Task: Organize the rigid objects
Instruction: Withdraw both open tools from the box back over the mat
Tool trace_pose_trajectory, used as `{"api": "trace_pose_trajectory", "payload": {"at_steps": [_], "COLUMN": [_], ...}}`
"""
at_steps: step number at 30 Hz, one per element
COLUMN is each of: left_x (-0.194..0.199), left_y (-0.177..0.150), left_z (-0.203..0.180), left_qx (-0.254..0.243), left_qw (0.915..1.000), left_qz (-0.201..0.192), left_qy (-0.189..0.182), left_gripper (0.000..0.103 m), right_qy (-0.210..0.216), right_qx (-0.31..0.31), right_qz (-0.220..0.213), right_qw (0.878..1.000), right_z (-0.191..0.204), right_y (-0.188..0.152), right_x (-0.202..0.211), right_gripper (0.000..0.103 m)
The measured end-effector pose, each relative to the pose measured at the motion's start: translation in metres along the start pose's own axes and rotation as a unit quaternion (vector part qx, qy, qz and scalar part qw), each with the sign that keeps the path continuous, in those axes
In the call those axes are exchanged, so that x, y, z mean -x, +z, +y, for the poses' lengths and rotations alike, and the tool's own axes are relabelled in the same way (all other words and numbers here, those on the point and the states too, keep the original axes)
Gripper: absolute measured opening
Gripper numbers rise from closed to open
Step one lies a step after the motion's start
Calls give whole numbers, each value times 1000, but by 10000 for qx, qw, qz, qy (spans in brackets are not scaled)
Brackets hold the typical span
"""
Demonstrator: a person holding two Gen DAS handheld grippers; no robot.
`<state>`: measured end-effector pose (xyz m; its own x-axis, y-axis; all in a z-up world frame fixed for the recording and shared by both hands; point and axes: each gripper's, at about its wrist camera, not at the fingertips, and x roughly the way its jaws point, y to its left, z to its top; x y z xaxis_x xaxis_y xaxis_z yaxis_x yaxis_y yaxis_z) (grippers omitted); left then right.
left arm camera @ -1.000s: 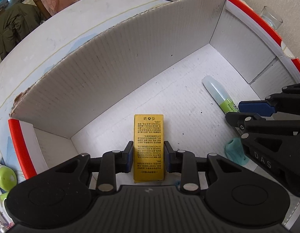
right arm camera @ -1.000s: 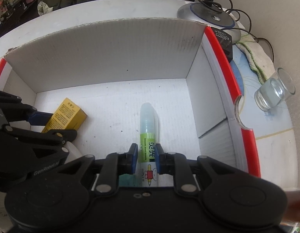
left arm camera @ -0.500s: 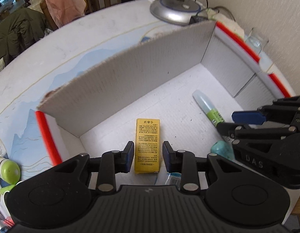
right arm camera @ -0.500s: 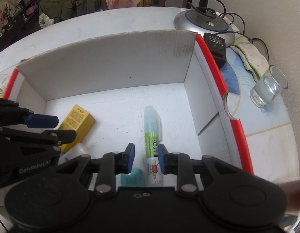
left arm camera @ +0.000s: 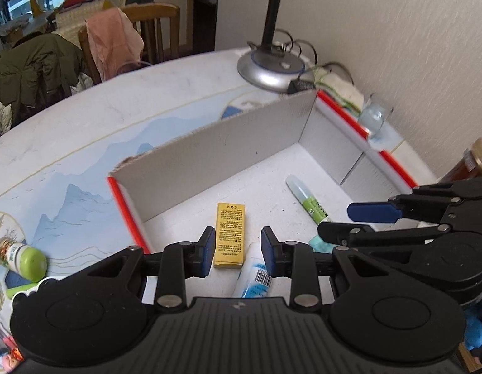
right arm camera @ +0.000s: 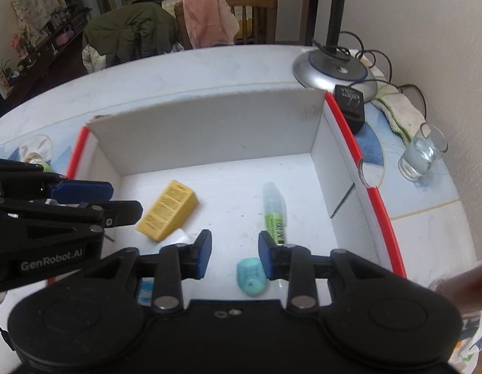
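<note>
Lying on the floor of the cardboard box (right arm camera: 209, 131), the yellow carton (right arm camera: 167, 213) and glue stick (right arm camera: 273, 210) are judged placed. Both the left gripper (left arm camera: 237, 249) and right gripper (right arm camera: 231, 254) are held wide and empty above them. Next, the bottle (left arm camera: 21, 257) outside, slightly blurred, would probably be fetched.

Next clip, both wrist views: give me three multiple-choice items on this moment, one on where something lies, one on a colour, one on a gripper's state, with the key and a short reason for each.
1. Where does the yellow carton lie?
A. On the floor of the white cardboard box
B. Beside the drinking glass
C. On the lamp base

2. What colour is the edge trim on the cardboard box's side walls?
A. Blue
B. Red
C. Green

3. What state is the right gripper in?
A. Shut on the glue stick
B. Shut on the teal cap
C. Open, holding nothing

Key: 1 A, the carton rests flat inside the box, left of the glue stick. 2 B, red strips run along both side walls. 3 C, its fingers stand apart above the box floor, with the teal cap lying loose below them.
</note>
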<state>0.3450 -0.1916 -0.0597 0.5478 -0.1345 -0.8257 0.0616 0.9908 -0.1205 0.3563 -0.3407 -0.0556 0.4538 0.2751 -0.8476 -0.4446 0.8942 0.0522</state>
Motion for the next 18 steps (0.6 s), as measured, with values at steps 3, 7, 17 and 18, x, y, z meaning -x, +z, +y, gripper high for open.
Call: {"api": "trace_pose_trajectory", "payload": {"at_steps": [3, 7, 17, 18], "left_x": [19, 42, 97, 102], "left_y": [-7, -17, -59, -64], "left_z": [7, 17, 54, 58], "left_qx": [74, 147, 263, 257], "left_qw": [9998, 9989, 9956, 9954], "left_qz": [-197, -438, -895, -920], "left_qy": [-47, -115, 46, 78], "left_gripper": [30, 30, 30, 30], "right_qy": [70, 179, 497, 554], "right_qx": [34, 83, 13, 26], "right_qz": [-116, -272, -656, -694], "right_qw": [9999, 9994, 9966, 9960], "right_z": [11, 29, 76, 82], "right_y": [-2, -6, -24, -27], "right_x": [12, 27, 57, 59], "right_gripper": [36, 44, 59, 59]}}
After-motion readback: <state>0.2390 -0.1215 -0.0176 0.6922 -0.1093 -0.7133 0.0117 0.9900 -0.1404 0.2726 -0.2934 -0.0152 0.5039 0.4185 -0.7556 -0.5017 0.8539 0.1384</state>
